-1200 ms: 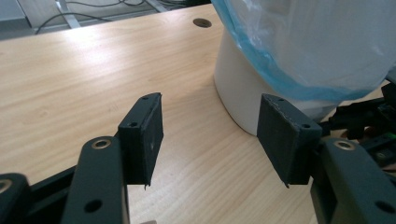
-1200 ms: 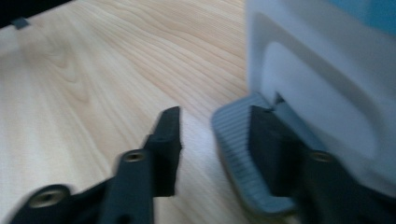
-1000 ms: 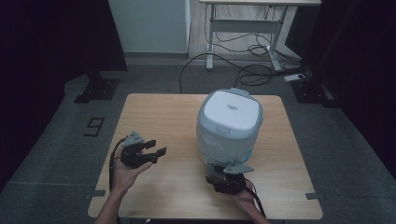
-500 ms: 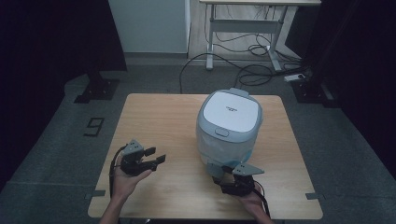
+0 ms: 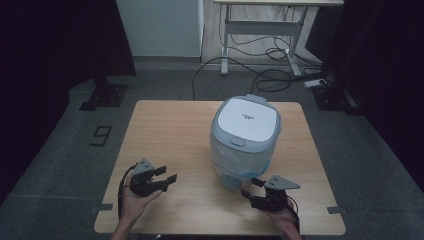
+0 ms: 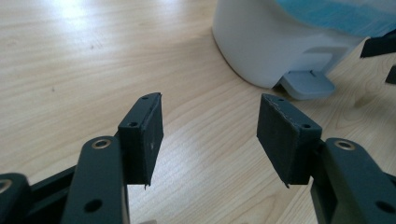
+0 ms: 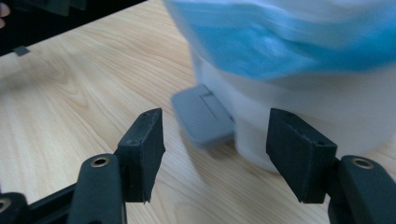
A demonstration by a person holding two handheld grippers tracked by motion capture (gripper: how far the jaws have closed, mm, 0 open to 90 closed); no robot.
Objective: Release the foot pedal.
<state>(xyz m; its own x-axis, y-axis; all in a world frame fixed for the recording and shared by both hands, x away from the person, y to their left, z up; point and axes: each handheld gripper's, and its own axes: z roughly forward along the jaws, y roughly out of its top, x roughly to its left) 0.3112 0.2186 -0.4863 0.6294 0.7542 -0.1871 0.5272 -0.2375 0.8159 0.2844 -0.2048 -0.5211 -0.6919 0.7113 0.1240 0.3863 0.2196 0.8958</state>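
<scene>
While both hands are hovering at the near edge of the table [image 5: 165,125], the left gripper [image 5: 167,179] and the right gripper [image 5: 250,189] are gaping, released, grasping nothing. Just beyond the right one, the grey pedal [image 7: 203,115] is jutting from the base of the white bin [image 5: 246,137], which is sitting mid-table, lid down, its blue liner [image 7: 280,42] showing. Judging by this, nothing is underway yet; any handling of the bin is remaining.

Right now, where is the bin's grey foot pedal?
In the high view, the foot pedal juts from the pedal bin's near base, between both grippers, closer to the right gripper.
</scene>
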